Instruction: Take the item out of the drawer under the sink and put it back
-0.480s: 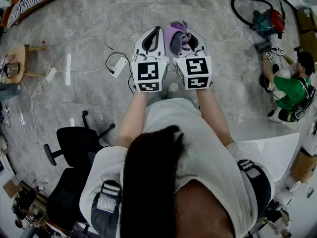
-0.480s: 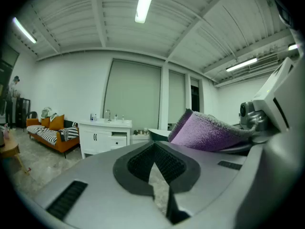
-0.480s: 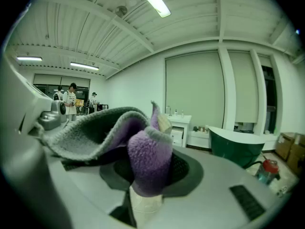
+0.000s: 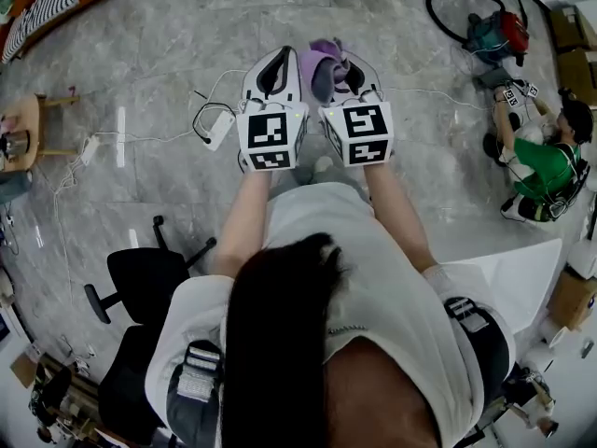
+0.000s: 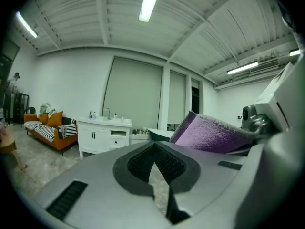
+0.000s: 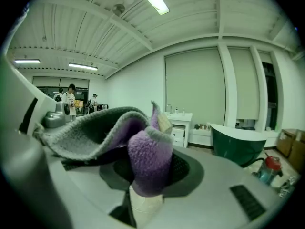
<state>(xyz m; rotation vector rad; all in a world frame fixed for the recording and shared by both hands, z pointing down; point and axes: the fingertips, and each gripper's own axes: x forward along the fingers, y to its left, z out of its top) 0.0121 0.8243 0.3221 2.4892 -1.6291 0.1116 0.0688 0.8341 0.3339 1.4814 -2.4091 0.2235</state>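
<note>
A purple and grey fleecy cloth (image 6: 143,151) is bunched between the jaws of my right gripper (image 6: 150,178), which is shut on it. In the head view the cloth (image 4: 320,63) sticks up from the right gripper (image 4: 347,75), held out in front of the person. Close beside it on the left, my left gripper (image 4: 273,71) is level with it. Its jaws meet at the tips and hold nothing (image 5: 153,163). The cloth (image 5: 214,132) shows at the right of the left gripper view. The white sink cabinet (image 5: 102,135) stands far off across the room, its drawer (image 5: 117,133) looking slightly open.
A black office chair (image 4: 140,278) stands at the person's left. A power strip with cables (image 4: 216,127) lies on the marble floor ahead. A person in green (image 4: 546,168) sits at the right near a red vacuum (image 4: 499,35). A green bathtub (image 6: 243,144) stands right of the cabinet.
Both grippers and the cloth sit a touch higher and further left in the head view. The grip on the cloth is the same.
</note>
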